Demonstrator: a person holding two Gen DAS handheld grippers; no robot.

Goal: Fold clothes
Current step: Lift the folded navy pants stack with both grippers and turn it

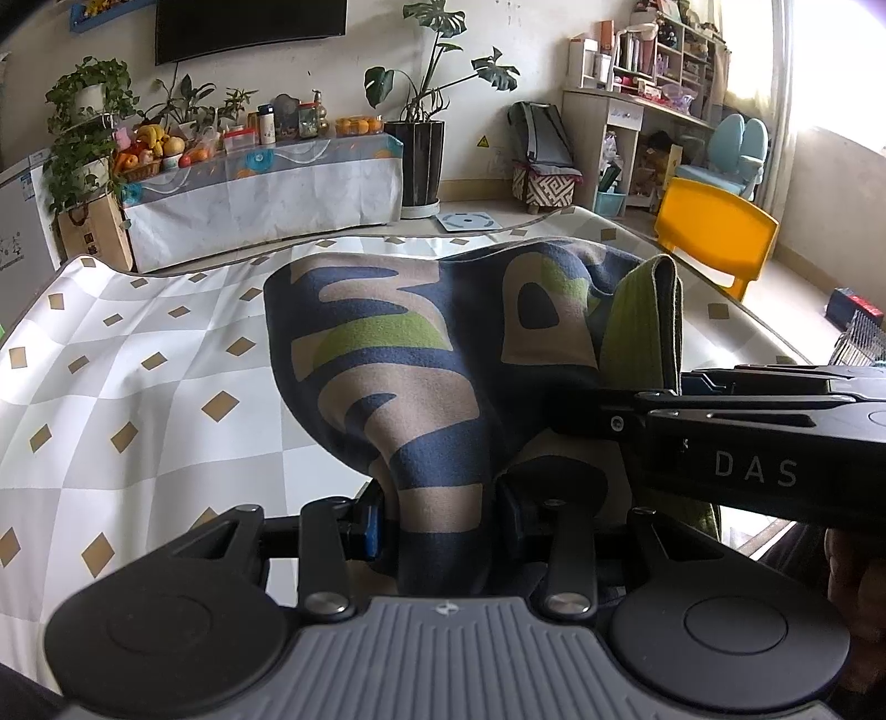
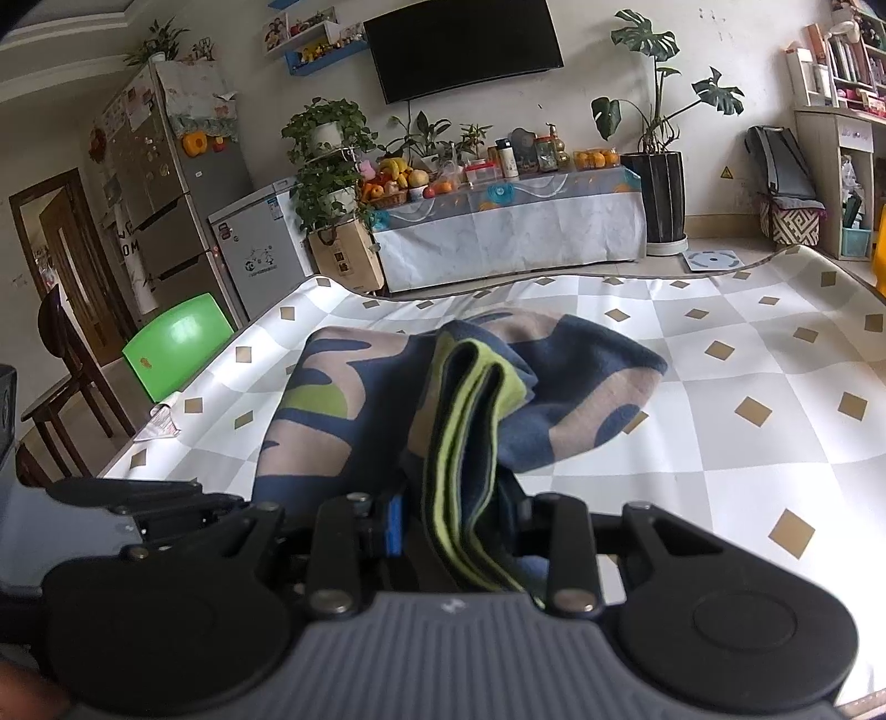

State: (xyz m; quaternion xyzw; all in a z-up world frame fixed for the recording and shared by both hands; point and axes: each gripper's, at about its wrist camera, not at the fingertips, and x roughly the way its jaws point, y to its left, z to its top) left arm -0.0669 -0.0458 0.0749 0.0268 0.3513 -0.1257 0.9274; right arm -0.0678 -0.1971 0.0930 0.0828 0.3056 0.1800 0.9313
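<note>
Living room, table under checkered cloth [image 1: 138,387] with gold diamonds.

Left gripper [image 1: 443,526]: jaws clenched on bunched blue-beige-green fleece garment [image 1: 398,354]; fabric rises from jaws toward 12 o'clock, draped over cloth.

Right gripper [image 2: 459,531]: jaws clenched on folded layers of same garment [image 2: 343,387], green-edged hem standing between pads. Seen from left wrist, right gripper [image 1: 720,421] enters at 3 o'clock, just beside left.

Beyond: yellow chair [image 1: 714,232] at 2 o'clock, green chair [image 2: 177,343] at 9 o'clock, wall TV [image 2: 465,44] at 12.
</note>
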